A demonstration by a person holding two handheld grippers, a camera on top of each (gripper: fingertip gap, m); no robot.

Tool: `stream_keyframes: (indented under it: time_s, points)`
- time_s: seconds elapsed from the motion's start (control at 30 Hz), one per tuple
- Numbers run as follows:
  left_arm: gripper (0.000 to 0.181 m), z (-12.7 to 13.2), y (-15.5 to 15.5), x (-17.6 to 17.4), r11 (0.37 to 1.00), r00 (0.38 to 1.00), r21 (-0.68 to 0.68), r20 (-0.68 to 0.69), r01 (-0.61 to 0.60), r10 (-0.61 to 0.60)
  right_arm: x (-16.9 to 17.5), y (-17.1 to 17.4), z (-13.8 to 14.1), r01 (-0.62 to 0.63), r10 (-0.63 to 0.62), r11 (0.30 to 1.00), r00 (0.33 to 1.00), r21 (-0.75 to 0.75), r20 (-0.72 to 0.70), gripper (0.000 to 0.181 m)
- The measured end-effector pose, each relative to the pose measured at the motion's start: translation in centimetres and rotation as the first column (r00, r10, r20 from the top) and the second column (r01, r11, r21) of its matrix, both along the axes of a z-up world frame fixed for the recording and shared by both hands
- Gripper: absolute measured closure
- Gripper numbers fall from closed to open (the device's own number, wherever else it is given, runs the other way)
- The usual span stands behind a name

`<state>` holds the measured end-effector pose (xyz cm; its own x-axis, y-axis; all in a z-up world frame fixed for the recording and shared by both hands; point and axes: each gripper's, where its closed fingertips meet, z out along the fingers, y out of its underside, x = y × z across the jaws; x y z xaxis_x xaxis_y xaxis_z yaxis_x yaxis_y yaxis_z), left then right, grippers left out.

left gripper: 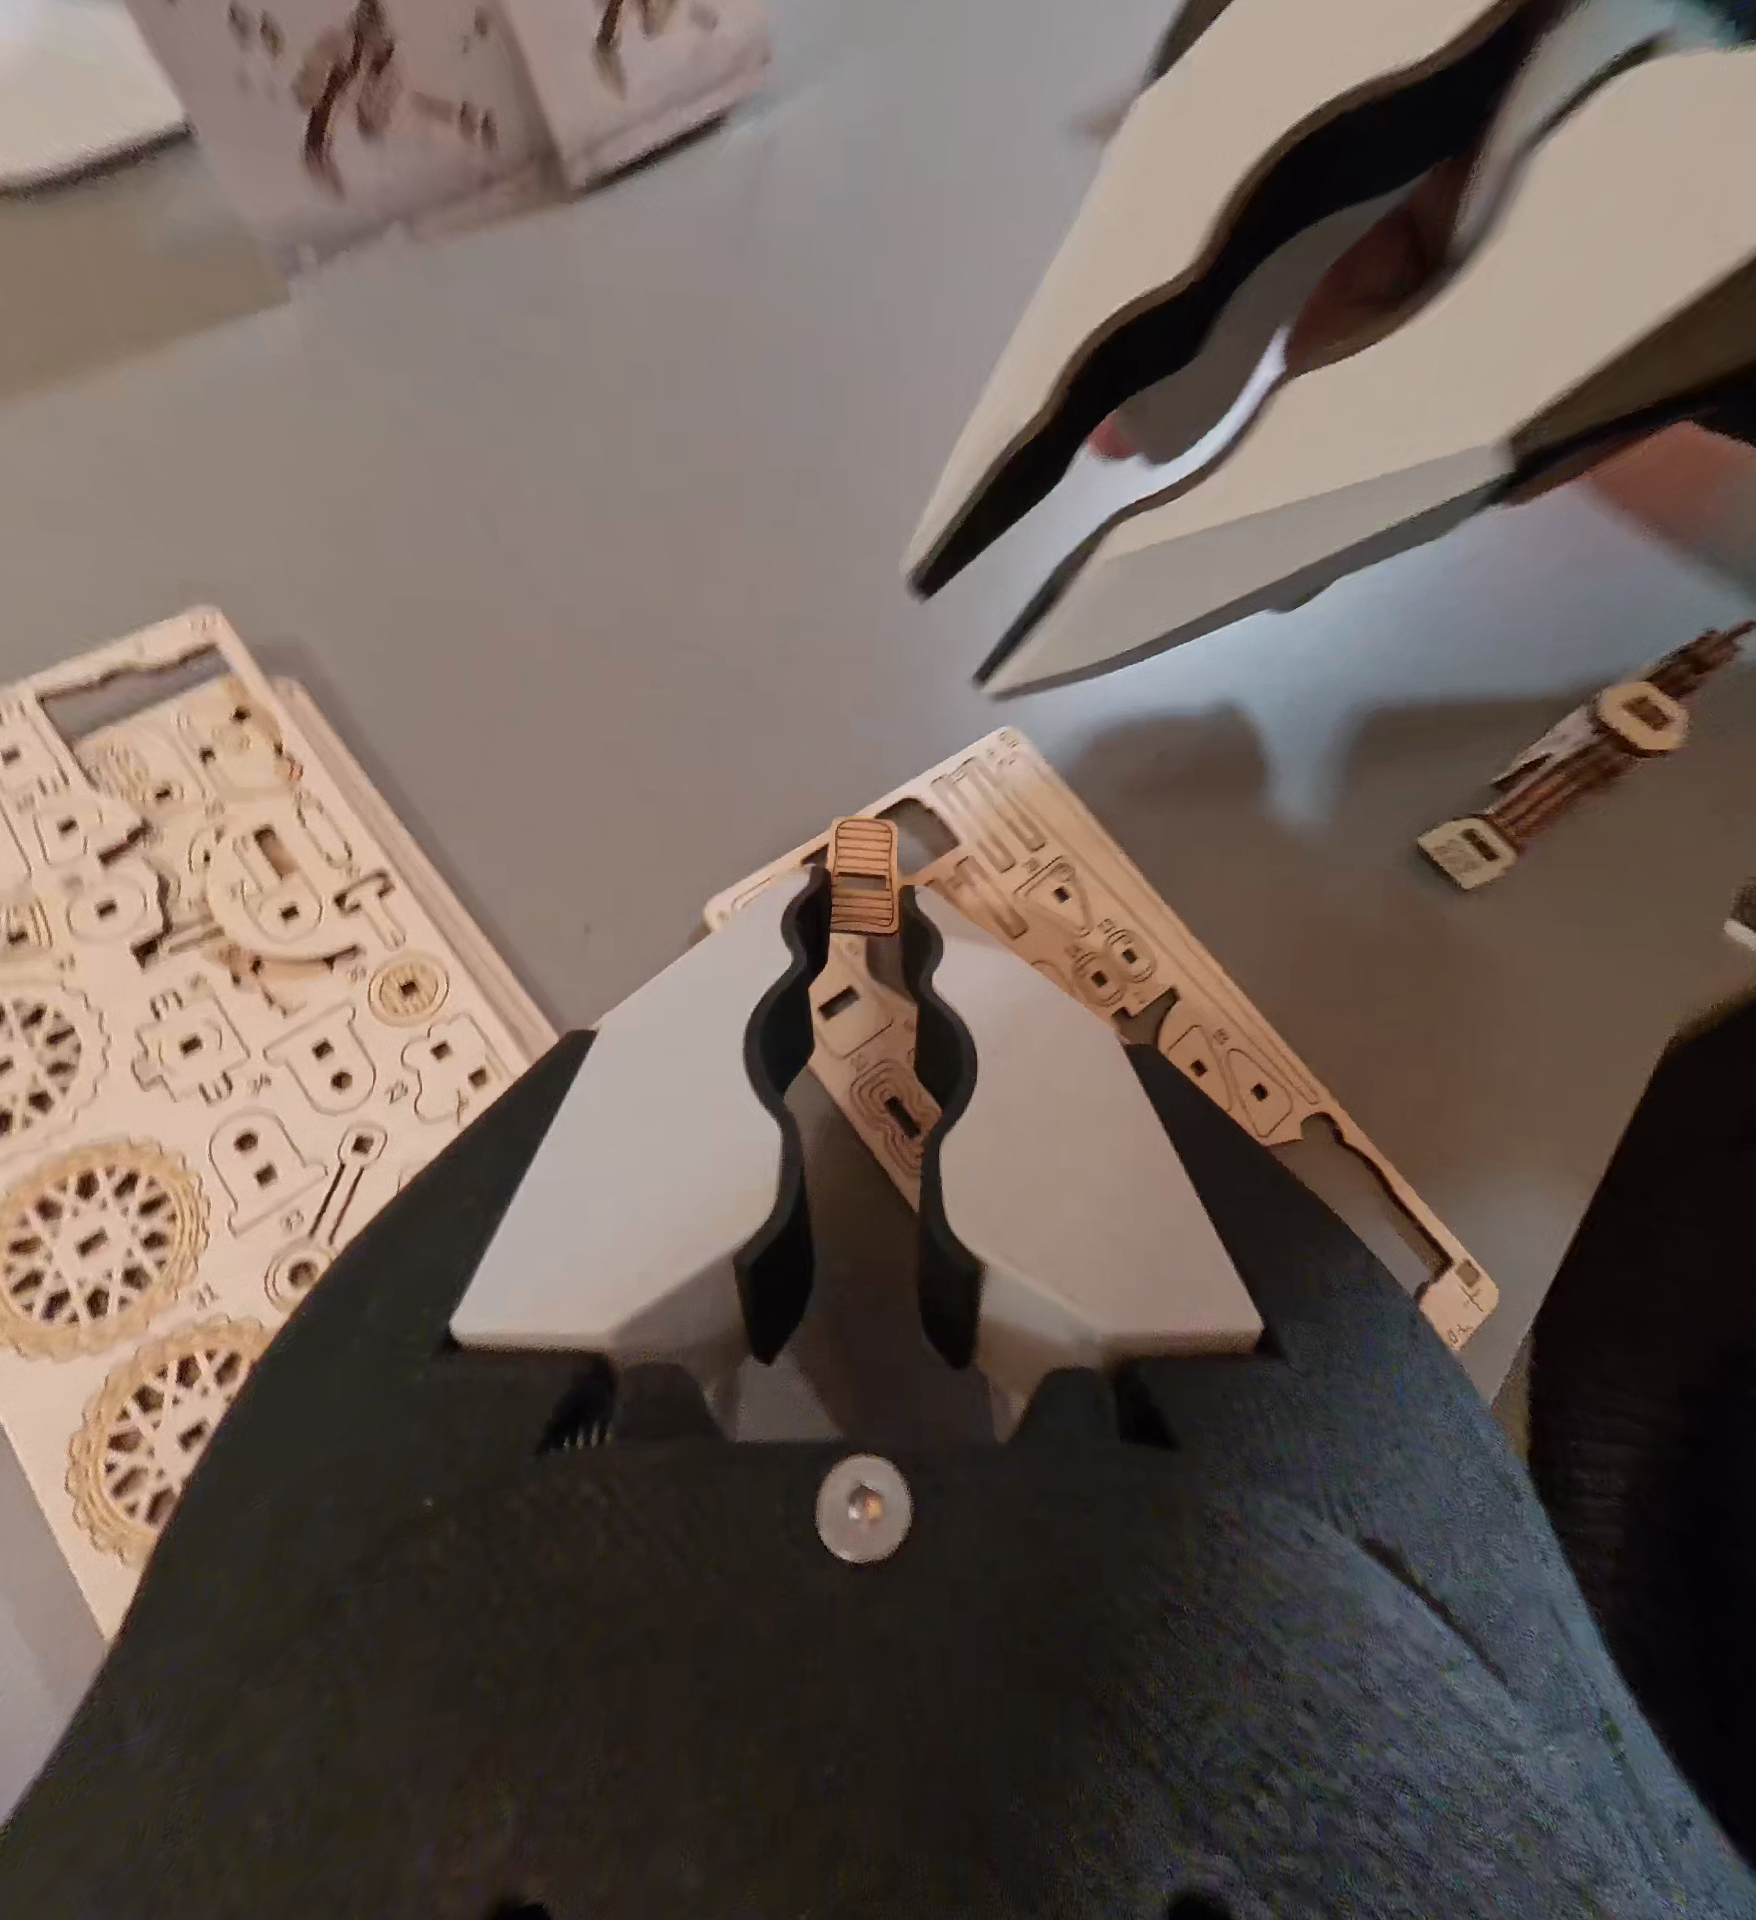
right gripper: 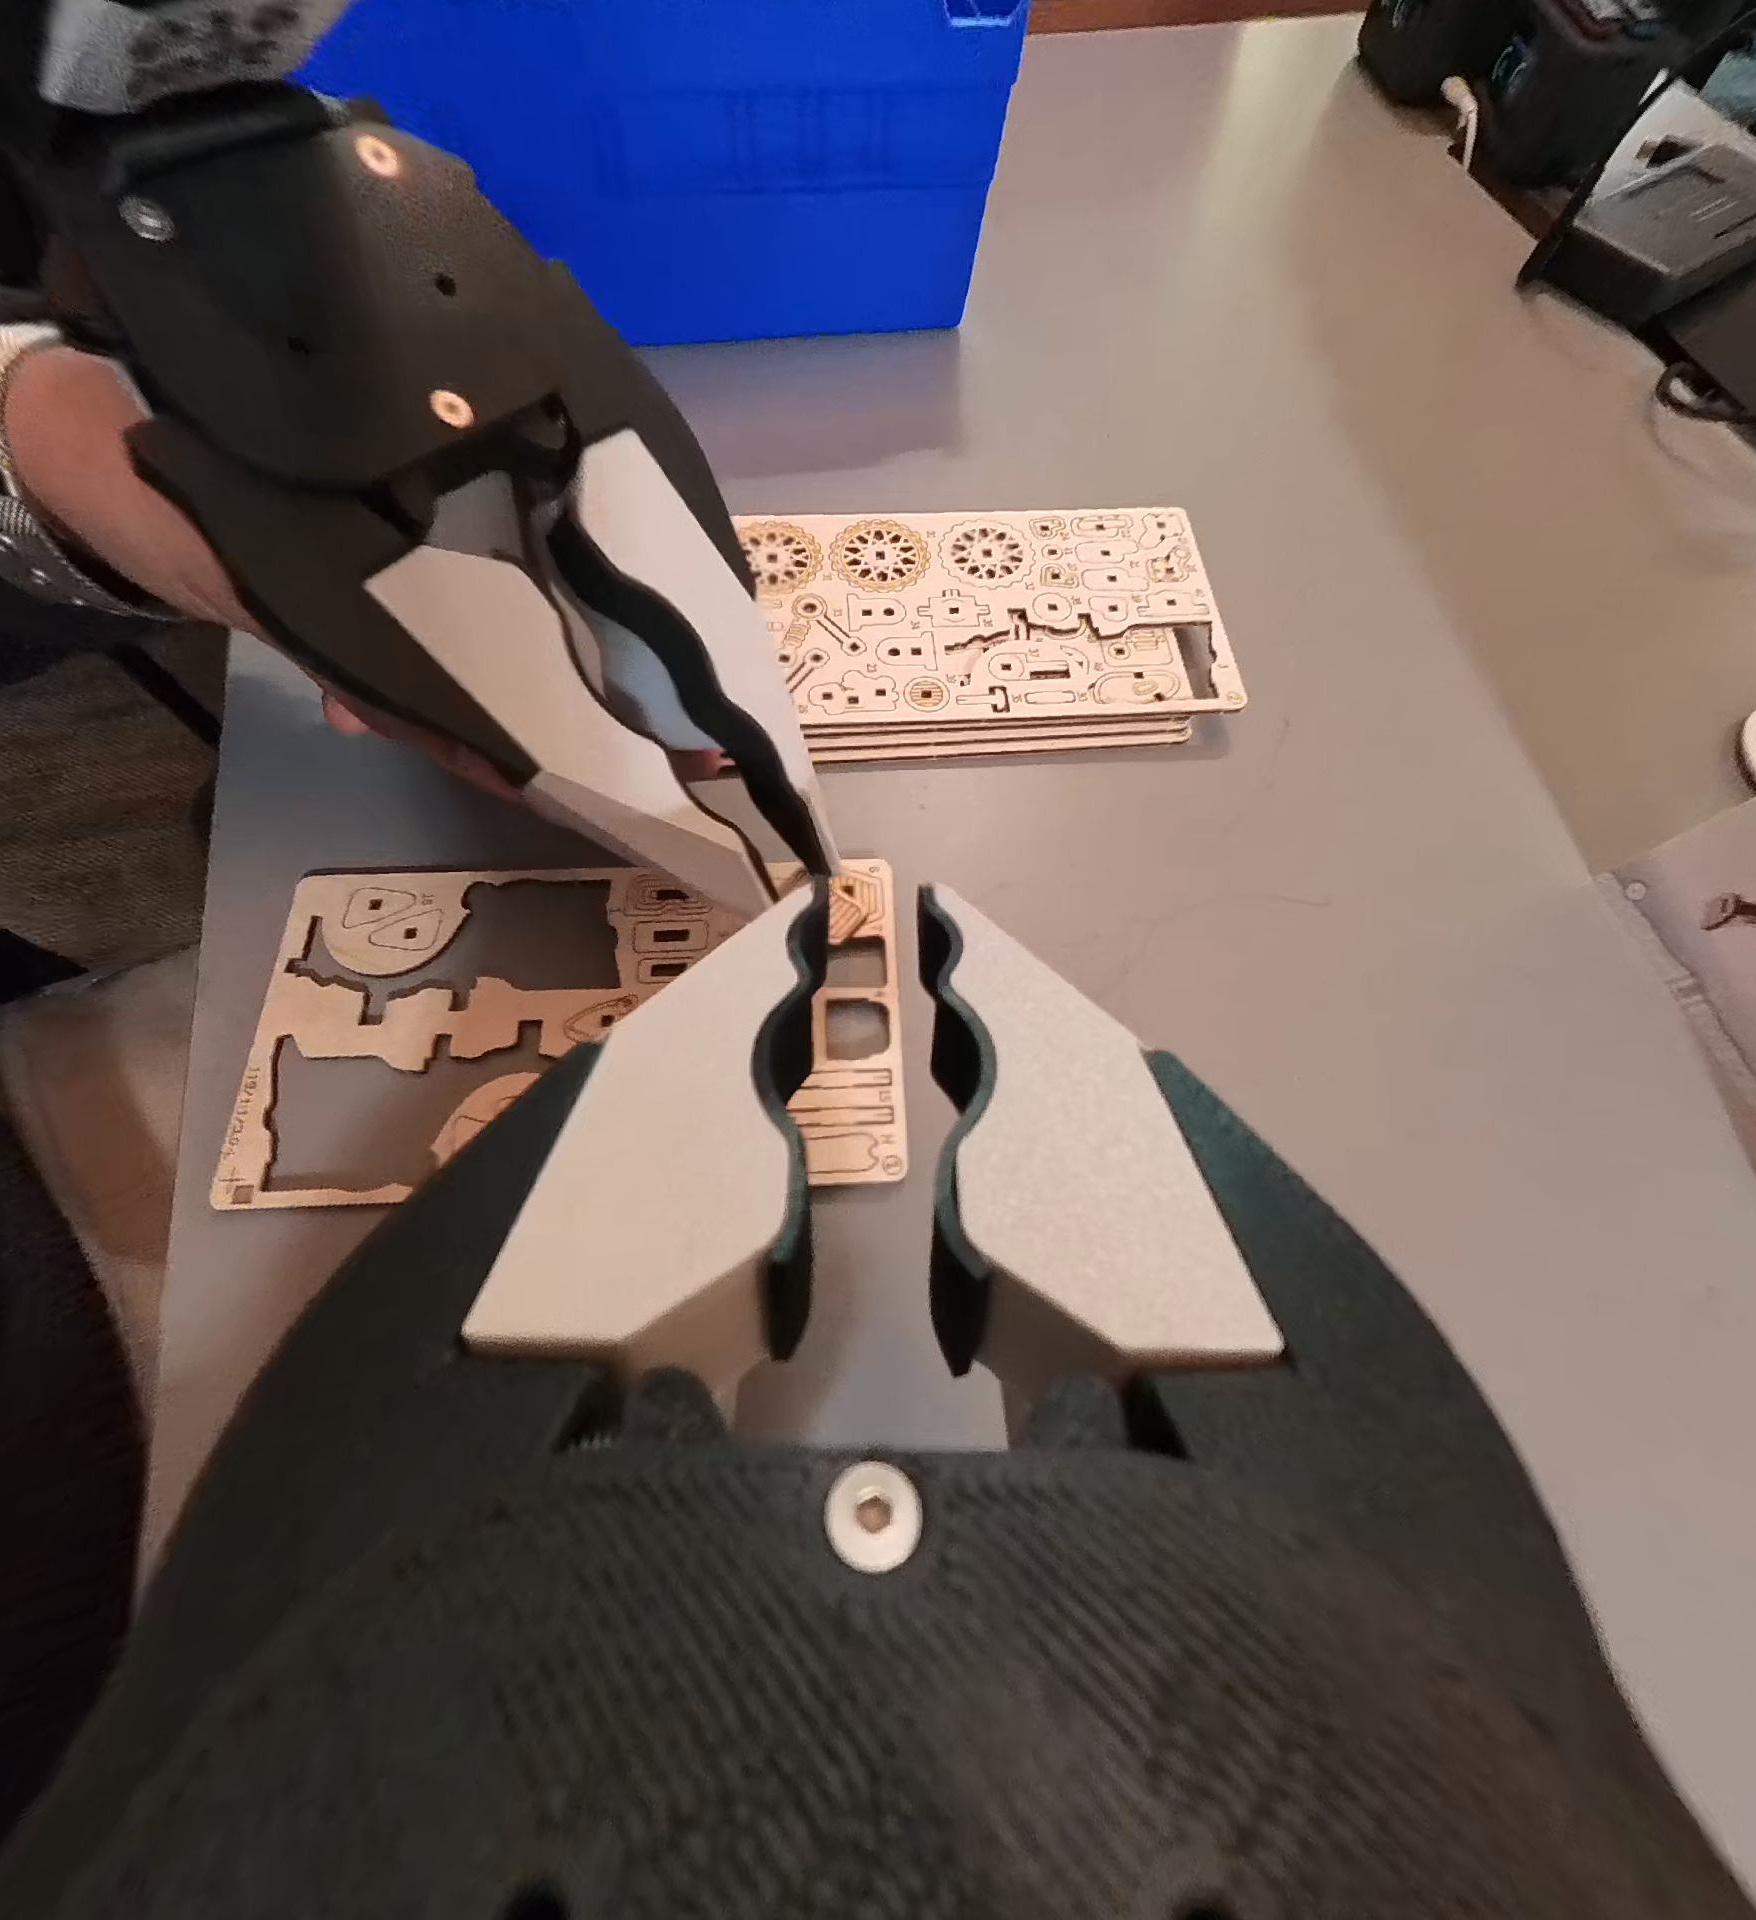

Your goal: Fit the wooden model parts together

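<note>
Left wrist view, frame centre: the left claw (left gripper: 861,894) pinches a small ribbed tan wooden piece (left gripper: 863,875) above a laser-cut plywood sheet (left gripper: 1217,1049) on the grey counter (left gripper: 583,457); upper right, the right claw (left gripper: 967,634) hangs released.

Left wrist view: camera sits behind the left gripper (left gripper: 866,888), looks steeply down along its fingers at the grey table (left gripper: 541,468), close in. Right wrist view: camera sits behind the right gripper (right gripper: 869,904), same forward-down angle, slightly higher, sees farther across the table to a blue bin (right gripper: 749,166). The two face roughly opposite ways. Shared: the partly emptied wooden sheet (left gripper: 1217,1039) (right gripper: 417,997), the stack of part sheets (left gripper: 126,987) (right gripper: 1009,623), each other's gripper.
</note>
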<state>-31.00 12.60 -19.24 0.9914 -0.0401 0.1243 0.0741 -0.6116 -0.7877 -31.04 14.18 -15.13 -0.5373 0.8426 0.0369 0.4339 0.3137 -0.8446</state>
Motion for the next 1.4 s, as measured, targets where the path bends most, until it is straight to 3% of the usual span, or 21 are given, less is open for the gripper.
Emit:
stream_keyframes:
  time_s: [0.03, 0.3, 0.43, 0.6, 0.7, 0.87, 0.93, 1.1, 1.4]
  points:
    - [0.171, 0.5, 0.1, 0.3, 0.999, 0.999, 0.032, -0.026, 0.025, -0.024, 0.1, 0.0, -0.2, 0.004, -0.004, 1.000, 1.000, -0.019, 0.023, 0.164]
    - [0.170, 1.9, 0.5, 2.2, 0.975, 0.950, 0.125, -0.277, 0.185, -0.145, 0.4, 0.6, -0.3, 0.081, -0.021, 0.952, 0.979, -0.295, 0.203, 0.157]
    - [0.170, 2.5, 0.5, 2.7, 0.962, 0.930, 0.158, -0.329, 0.224, -0.163, 1.6, -0.2, -1.0, 0.070, 0.072, 0.912, 0.942, -0.405, 0.327, 0.155]
    - [0.178, 3.0, 0.6, 2.3, 0.961, 0.936, 0.198, -0.331, 0.194, -0.120, 1.9, -0.9, -1.2, 0.049, 0.117, 0.891, 0.936, -0.451, 0.332, 0.179]
    - [0.168, 3.5, 0.8, 1.9, 0.963, 0.973, 0.235, -0.214, 0.133, -0.082, 1.4, -0.4, -0.5, 0.061, 0.096, 0.879, 0.949, -0.472, 0.301, 0.179]
    - [0.150, 5.0, 1.1, 1.2, 0.951, 0.990, 0.309, 0.137, -0.011, -0.033, 0.6, 0.3, 1.4, 0.063, 0.068, 0.838, 0.974, -0.542, 0.217, 0.179]
    - [0.150, 5.1, 1.2, 0.6, 0.949, 0.960, 0.304, 0.279, -0.086, -0.003, 0.5, 0.0, 2.3, 0.043, 0.079, 0.811, 0.980, -0.583, 0.182, 0.179]
    - [0.171, 7.1, 1.1, 1.0, 0.919, 0.807, 0.364, 0.581, -0.148, -0.100, 0.5, -0.8, 3.0, 0.018, 0.082, 0.809, 0.986, -0.588, 0.144, 0.179]
    - [0.180, 8.1, 0.7, 0.9, 0.903, 0.682, 0.395, 0.708, -0.168, -0.183, 0.7, -1.4, 3.2, -0.010, 0.109, 0.810, 0.985, -0.586, 0.133, 0.179]
